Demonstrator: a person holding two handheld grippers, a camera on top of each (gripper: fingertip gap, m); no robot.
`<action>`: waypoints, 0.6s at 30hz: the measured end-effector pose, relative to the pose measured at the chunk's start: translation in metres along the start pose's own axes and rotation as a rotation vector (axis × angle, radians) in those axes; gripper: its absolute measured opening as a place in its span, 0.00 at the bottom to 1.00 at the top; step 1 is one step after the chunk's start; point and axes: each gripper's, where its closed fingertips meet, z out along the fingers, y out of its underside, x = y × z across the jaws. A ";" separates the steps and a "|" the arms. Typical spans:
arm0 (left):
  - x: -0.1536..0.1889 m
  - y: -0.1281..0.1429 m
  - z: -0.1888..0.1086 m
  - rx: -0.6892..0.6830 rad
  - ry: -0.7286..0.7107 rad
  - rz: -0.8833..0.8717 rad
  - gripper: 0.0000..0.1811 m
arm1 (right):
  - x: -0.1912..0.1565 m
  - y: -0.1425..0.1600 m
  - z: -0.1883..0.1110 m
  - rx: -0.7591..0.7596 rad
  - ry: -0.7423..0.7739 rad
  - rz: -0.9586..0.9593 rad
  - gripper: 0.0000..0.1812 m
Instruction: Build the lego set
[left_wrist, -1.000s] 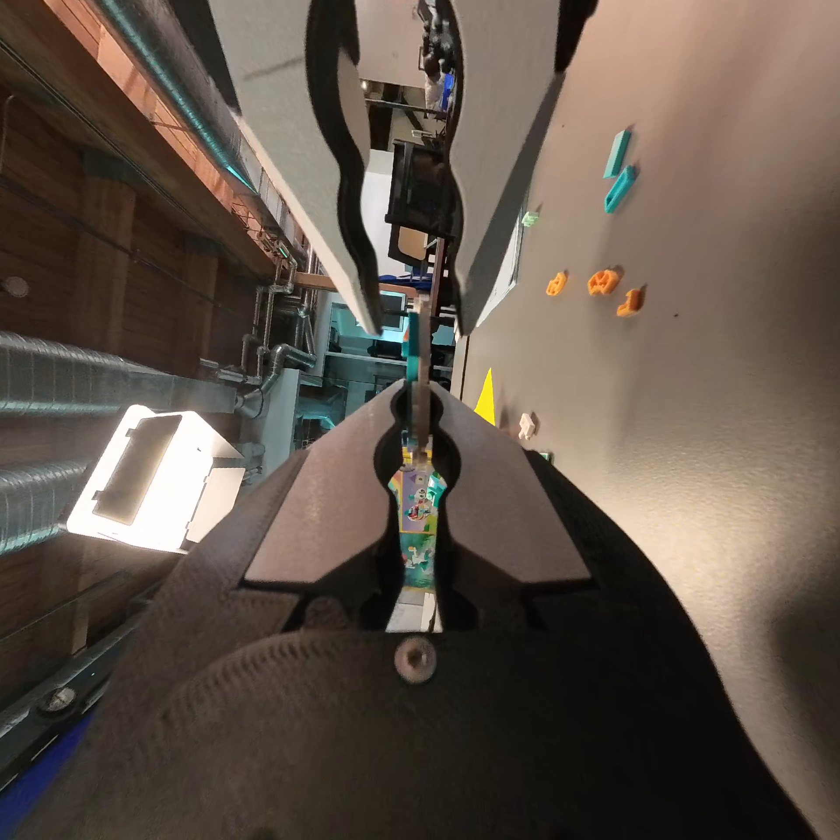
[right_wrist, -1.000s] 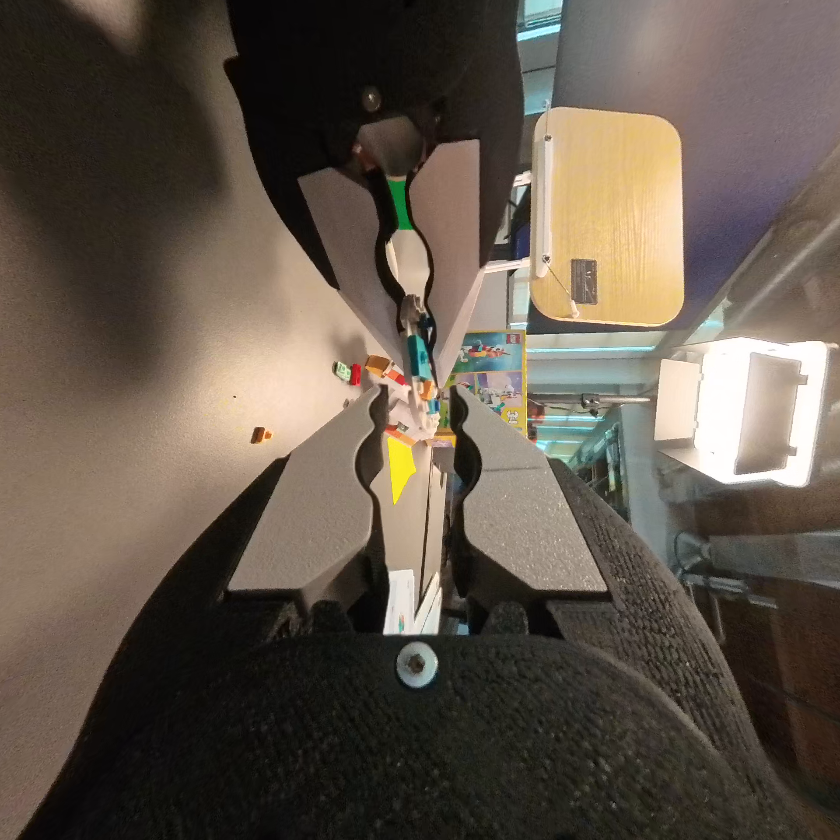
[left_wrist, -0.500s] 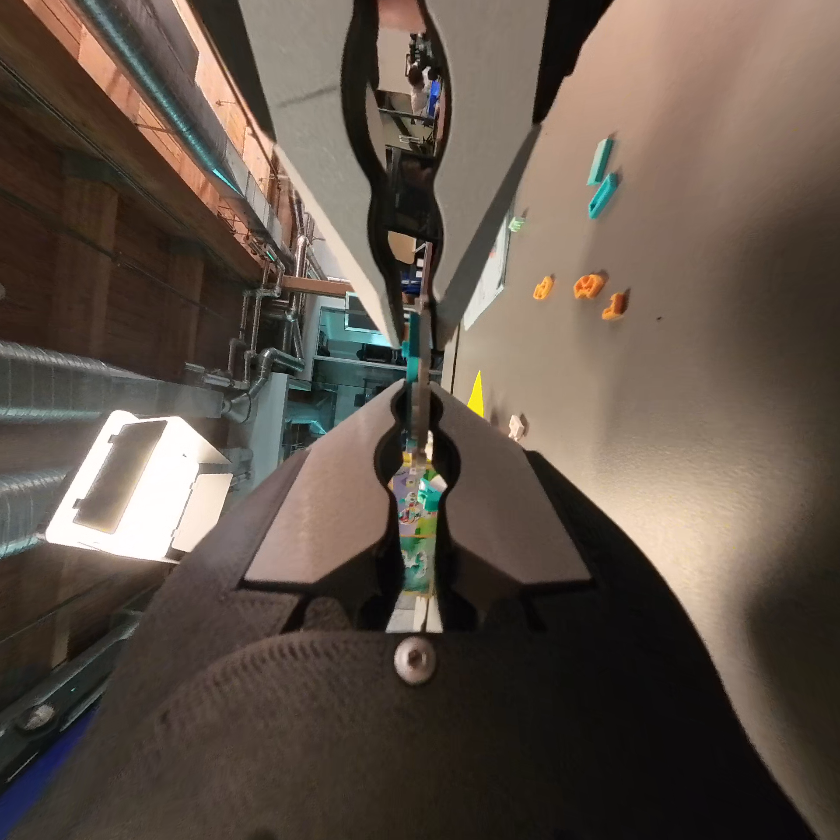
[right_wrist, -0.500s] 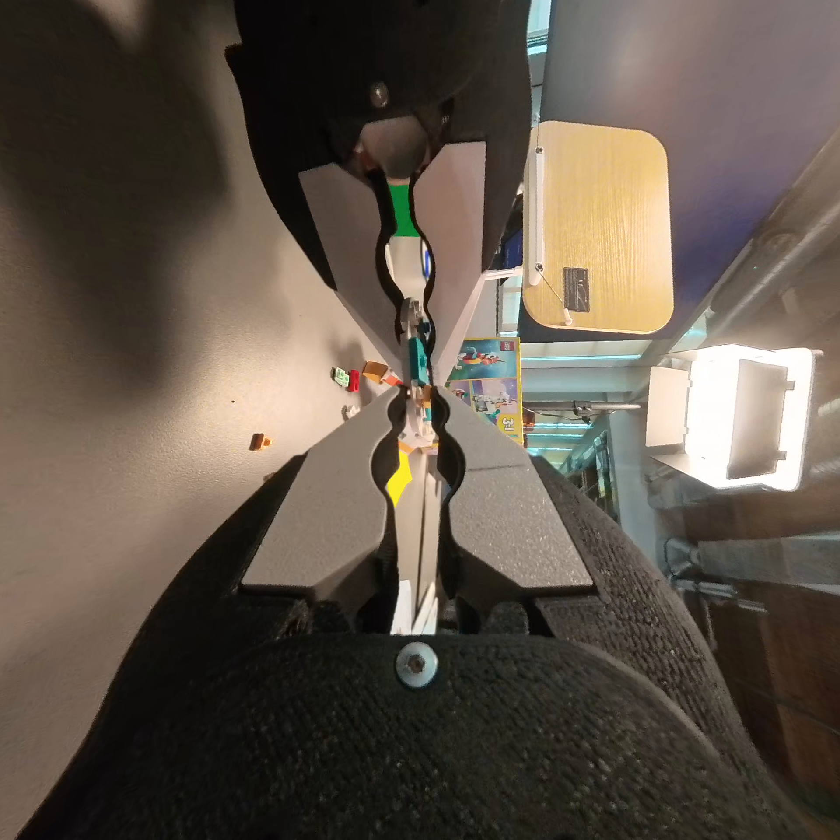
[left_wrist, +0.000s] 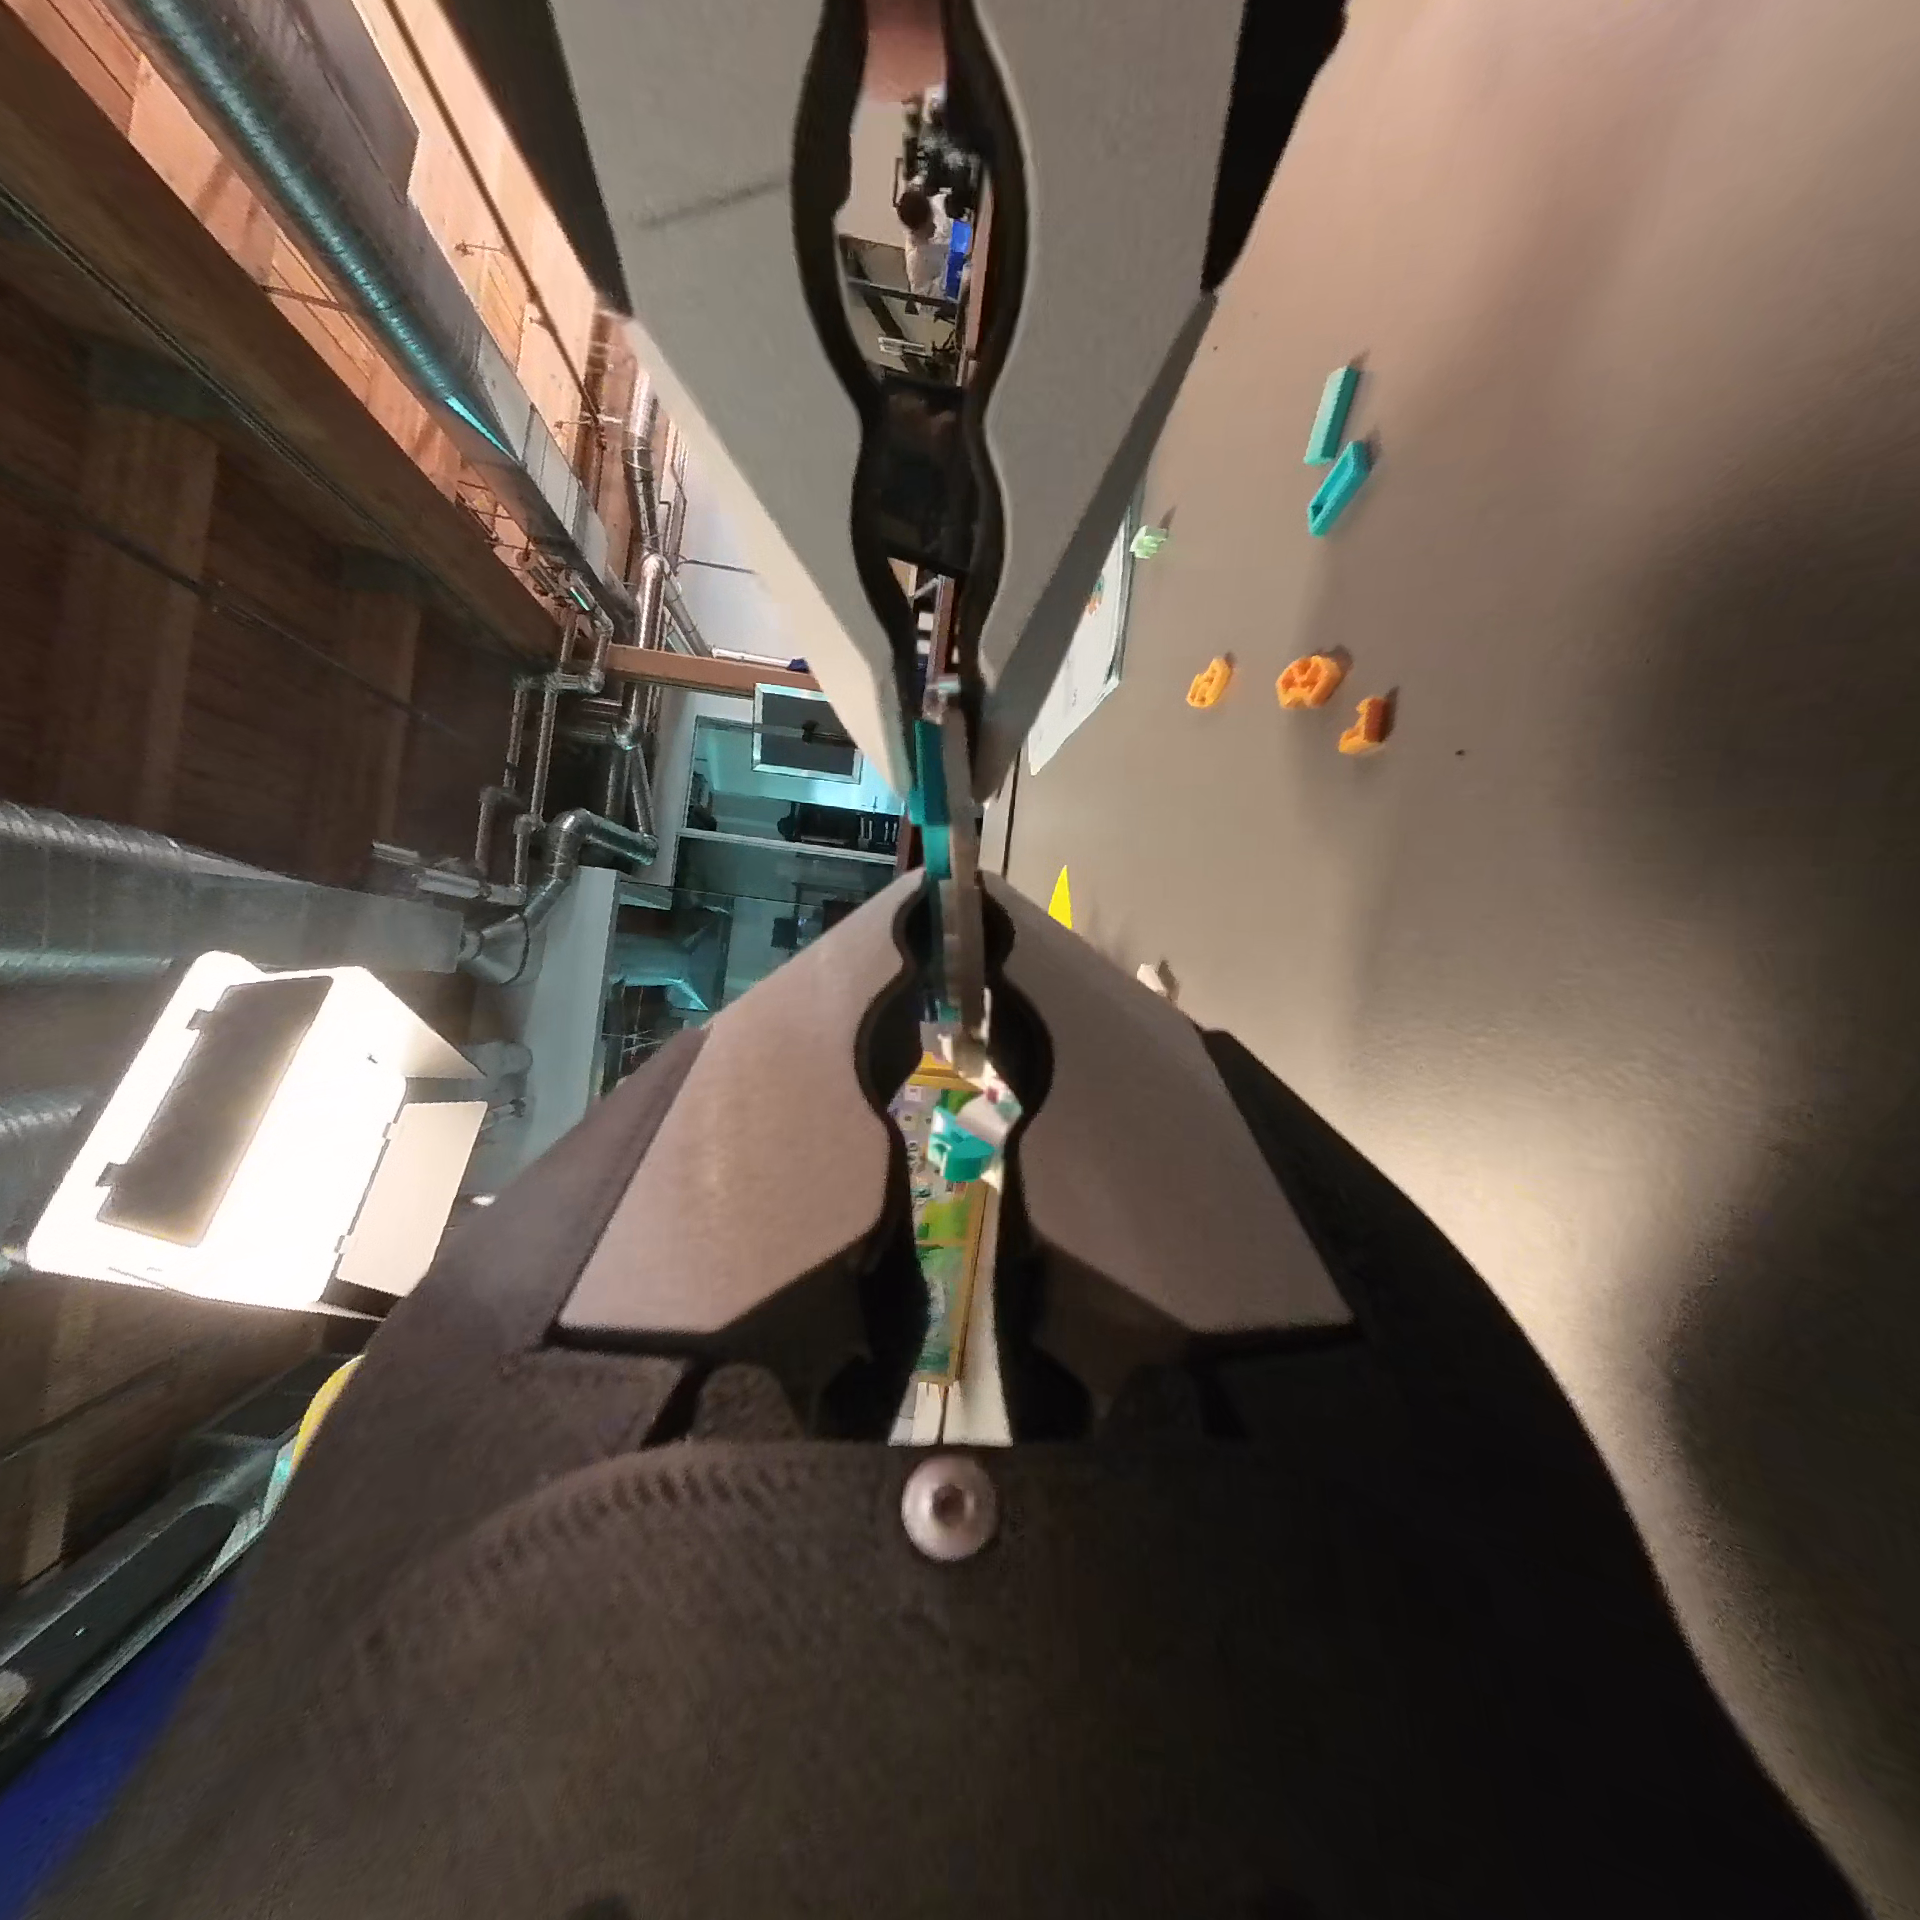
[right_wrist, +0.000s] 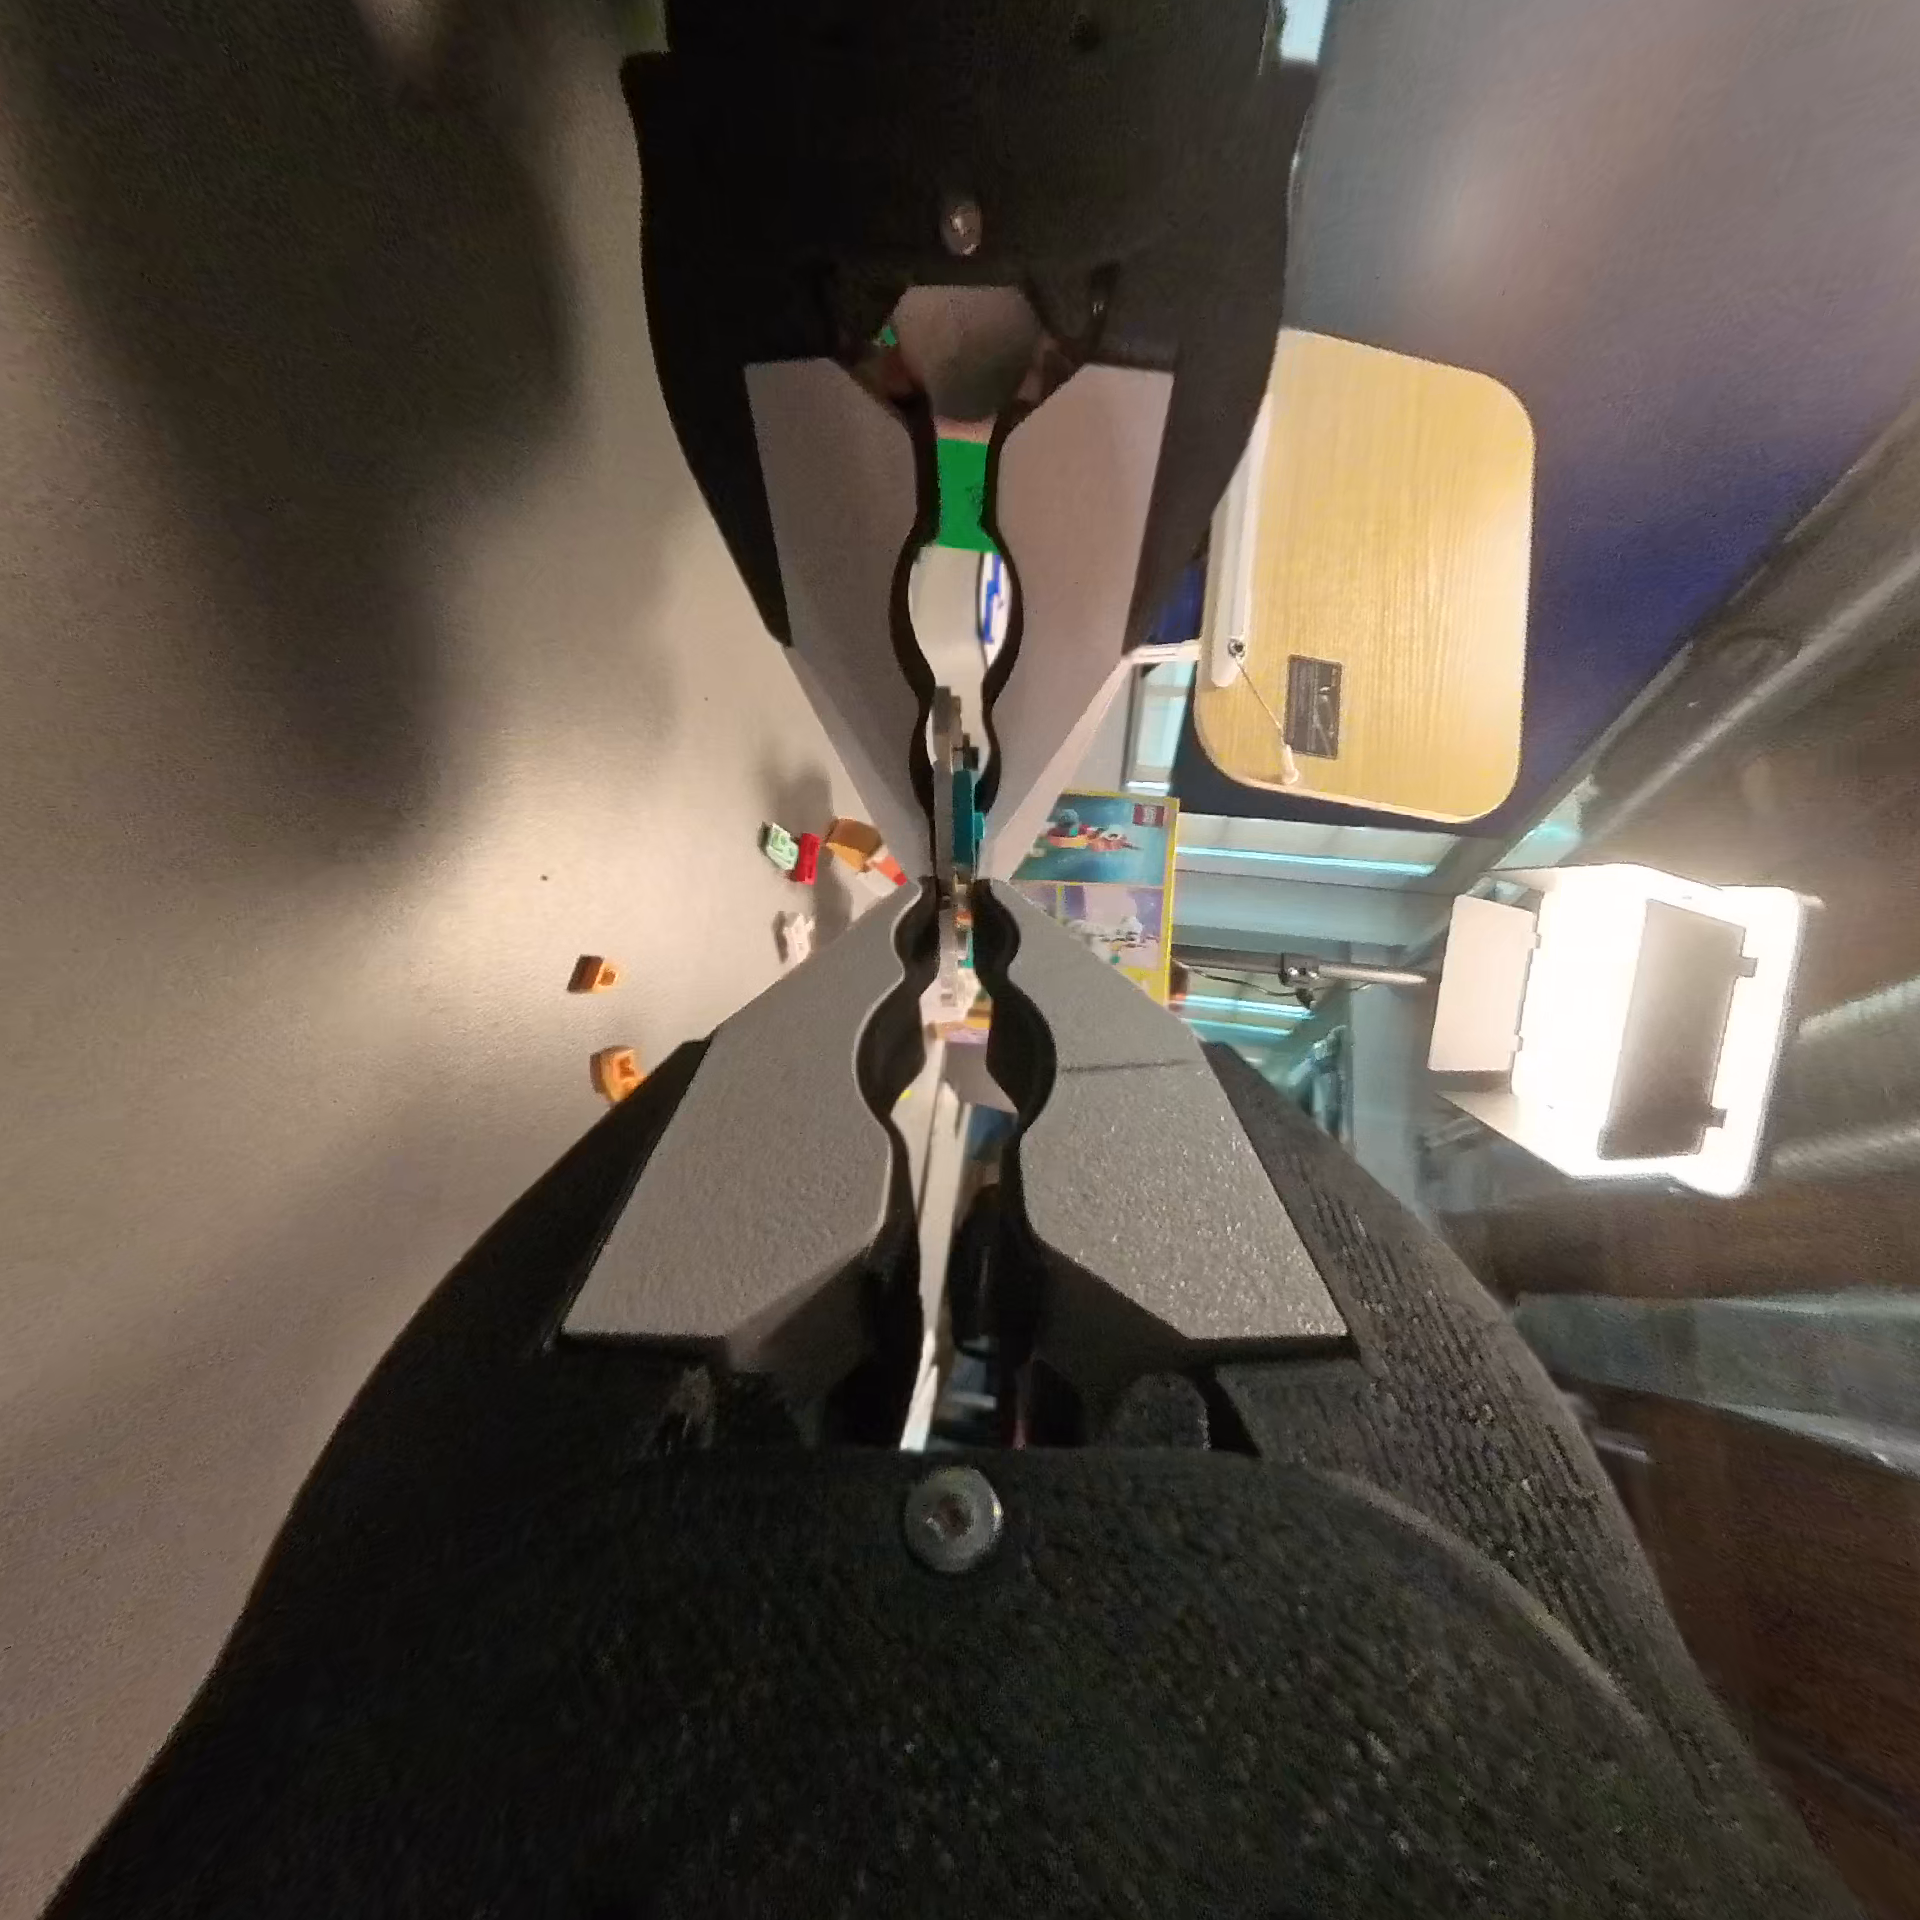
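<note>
Lego pieces (left_wrist: 951, 831), a thin grey plate with a teal bit on it, were squeezed between both grippers at once. The left gripper (left_wrist: 948, 894) pinched one end with its jaws closed on it, and the right gripper (right_wrist: 951, 883) pinched the other end tip to tip. If one hand twisted or pushed too hard, the small plate might slip out or the teal bit might pop off. Loose orange pieces (left_wrist: 1304, 681) and teal bars (left_wrist: 1335, 452) lay off to the side of the jaws on the table (left_wrist: 1558, 935). A picture box (right_wrist: 1101, 894) stood behind; I leave its words out.
</note>
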 end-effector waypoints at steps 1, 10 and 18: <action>0.001 0.000 0.000 0.000 0.009 -0.002 0.02 | -0.001 0.000 0.000 -0.004 -0.013 0.008 0.02; 0.001 0.003 0.001 -0.022 -0.013 0.042 0.02 | 0.001 0.012 -0.008 0.031 -0.039 0.412 0.23; 0.007 0.019 0.005 -0.097 0.026 0.074 0.02 | -0.055 0.025 -0.018 -0.025 -0.375 0.695 0.16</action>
